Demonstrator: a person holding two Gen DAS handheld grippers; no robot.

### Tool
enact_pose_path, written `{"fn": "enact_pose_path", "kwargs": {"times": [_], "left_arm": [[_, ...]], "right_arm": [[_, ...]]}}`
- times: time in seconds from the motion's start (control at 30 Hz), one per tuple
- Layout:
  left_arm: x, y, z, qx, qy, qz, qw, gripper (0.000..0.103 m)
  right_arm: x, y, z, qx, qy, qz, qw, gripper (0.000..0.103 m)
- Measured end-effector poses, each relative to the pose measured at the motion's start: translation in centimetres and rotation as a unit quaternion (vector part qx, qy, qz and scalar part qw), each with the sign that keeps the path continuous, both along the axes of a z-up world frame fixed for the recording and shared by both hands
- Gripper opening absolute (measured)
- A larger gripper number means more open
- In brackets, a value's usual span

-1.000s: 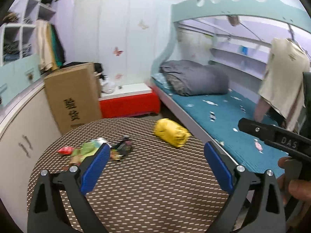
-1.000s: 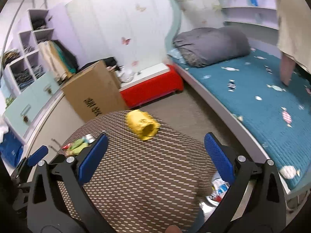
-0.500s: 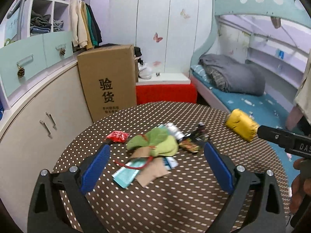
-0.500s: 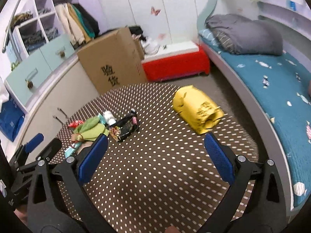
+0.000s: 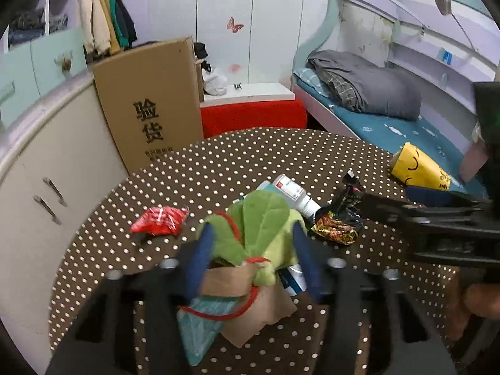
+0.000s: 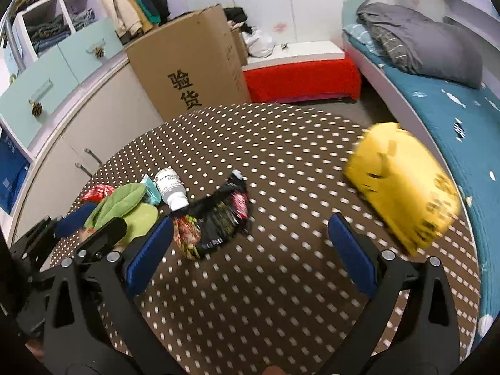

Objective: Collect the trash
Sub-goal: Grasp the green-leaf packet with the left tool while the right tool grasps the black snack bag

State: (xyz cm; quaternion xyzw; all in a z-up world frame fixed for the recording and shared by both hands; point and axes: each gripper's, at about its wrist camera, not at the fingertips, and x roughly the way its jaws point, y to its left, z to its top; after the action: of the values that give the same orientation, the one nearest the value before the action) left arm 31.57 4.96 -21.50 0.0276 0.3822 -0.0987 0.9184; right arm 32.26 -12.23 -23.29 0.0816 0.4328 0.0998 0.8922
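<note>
Fingers of the left gripper (image 5: 253,250) have just been closing and now stand narrow, one blue pad on each side of the green leaf-shaped plush (image 5: 262,225); the view is blurred, so whether the pads press on it cannot be told. Fingers of the right gripper (image 6: 250,253) stand wide apart with nothing between them, hovering over bare cloth.

Items, largest to smallest:
- Round table (image 6: 281,143), covered in a brown cloth with white dots, carries all the trash.
- Cardboard box (image 6: 193,65) stands behind the table, against the cabinets.
- Yellow bag (image 6: 403,187) lies near the table's right edge, well apart from the other litter.
- Green plush lies on a brown paper piece (image 5: 250,306) with a red cord.
- Black snack wrapper (image 6: 222,215) lies just beside the right gripper's left pad.
- White bottle (image 6: 172,189) lies on its side between the plush and the wrapper.
- Red wrapper (image 5: 159,220) lies left of the plush.
</note>
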Motion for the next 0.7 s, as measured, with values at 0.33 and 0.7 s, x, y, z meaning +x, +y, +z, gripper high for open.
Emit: {"fn": "enact_pose_path", "kwargs": {"times": [0.33,0.7], "left_arm": [[-1.5,1.1,0.6,-0.027,-0.010,0.006,0.9996,0.019],[-6.2,1.6,3.7,-0.056,-0.046,0.032,0.9969,0.018]], "right_arm": [[-0.8,1.7,-0.6,0.003,0.001,0.033,0.999,0.029],[-7.9,-4.3,1.4,0.044,-0.010,-0.005,0.999,0.027]]}}
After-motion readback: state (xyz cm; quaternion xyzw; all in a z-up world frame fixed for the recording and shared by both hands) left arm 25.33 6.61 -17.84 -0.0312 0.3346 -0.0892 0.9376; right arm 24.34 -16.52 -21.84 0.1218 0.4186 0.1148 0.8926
